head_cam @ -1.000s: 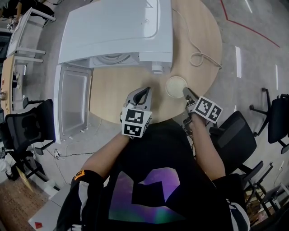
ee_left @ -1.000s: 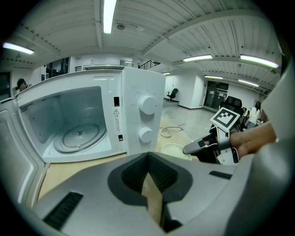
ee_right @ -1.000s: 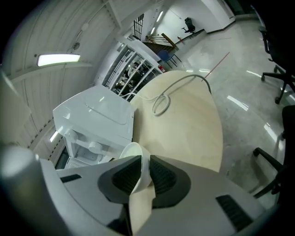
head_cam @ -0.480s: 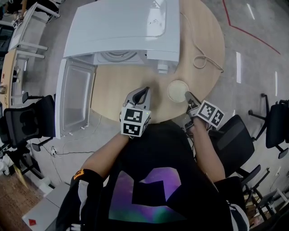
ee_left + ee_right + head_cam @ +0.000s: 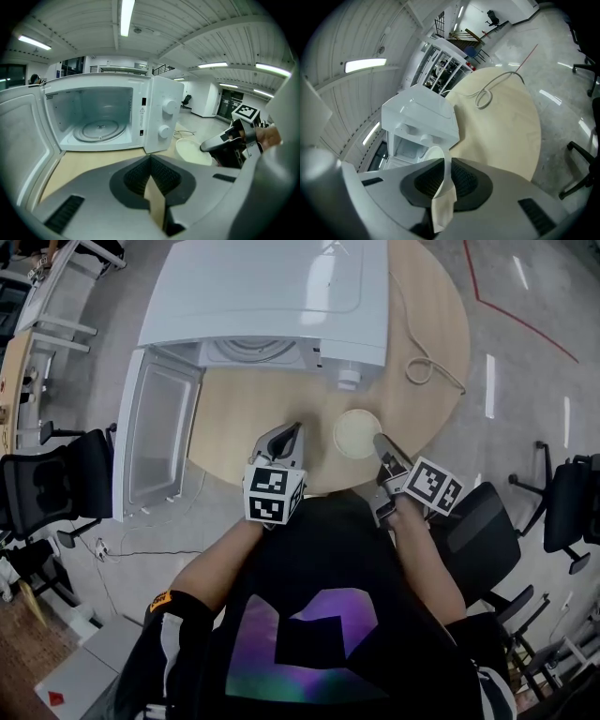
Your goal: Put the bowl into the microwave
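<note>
Round light-wood table carried everything. At its near edge the left gripper had its jaws together, empty. Beside it the right gripper was clamped on the rim of the cream round bowl, just before the white microwave, whose door stood open.

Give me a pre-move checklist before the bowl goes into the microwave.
1. Microwave door open: ok, swung wide to the left.
2. Cavity free: ok, the left gripper view shows only the glass turntable inside.
3. Grip on the bowl: ok, the right gripper has its jaws shut on the rim.
4. Bowl off the table: cannot tell.
5. Path to the opening: likely not ok, the left gripper, shut and empty, sits in front of the opening beside the bowl.
</note>
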A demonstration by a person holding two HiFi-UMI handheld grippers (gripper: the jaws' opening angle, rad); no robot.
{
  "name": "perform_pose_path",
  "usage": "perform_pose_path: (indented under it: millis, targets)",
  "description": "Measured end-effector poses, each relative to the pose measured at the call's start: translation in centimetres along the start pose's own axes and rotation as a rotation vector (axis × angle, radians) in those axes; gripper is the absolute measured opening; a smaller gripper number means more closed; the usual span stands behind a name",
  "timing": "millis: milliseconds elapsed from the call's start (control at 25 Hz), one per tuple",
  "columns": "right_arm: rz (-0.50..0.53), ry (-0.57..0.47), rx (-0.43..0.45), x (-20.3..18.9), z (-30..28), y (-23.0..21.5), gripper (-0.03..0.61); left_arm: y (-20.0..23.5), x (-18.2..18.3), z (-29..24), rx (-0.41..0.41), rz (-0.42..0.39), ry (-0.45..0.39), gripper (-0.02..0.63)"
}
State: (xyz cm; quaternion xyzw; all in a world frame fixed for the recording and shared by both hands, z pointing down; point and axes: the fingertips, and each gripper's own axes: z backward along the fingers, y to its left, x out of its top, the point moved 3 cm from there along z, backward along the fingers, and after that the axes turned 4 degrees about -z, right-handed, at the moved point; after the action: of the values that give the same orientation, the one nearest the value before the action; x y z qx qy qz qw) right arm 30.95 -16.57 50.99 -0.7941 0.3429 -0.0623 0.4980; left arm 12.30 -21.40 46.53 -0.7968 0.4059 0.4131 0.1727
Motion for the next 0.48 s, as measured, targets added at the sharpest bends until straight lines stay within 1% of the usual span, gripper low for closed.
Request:
perform_pose_path:
  millis: [240,480]
  targets:
    - [0.015,0.05,0.031,-1.9,-1.3,2.7,0.06,2.5,-1.2,1.6,0.047,0.071,-0.01,0.046]
    - [0.04,0.099,0.053,-4.0,-3.4,5.6,0.058,6.0,-2.7,3.3,0.1,0.136,-0.019,0.046]
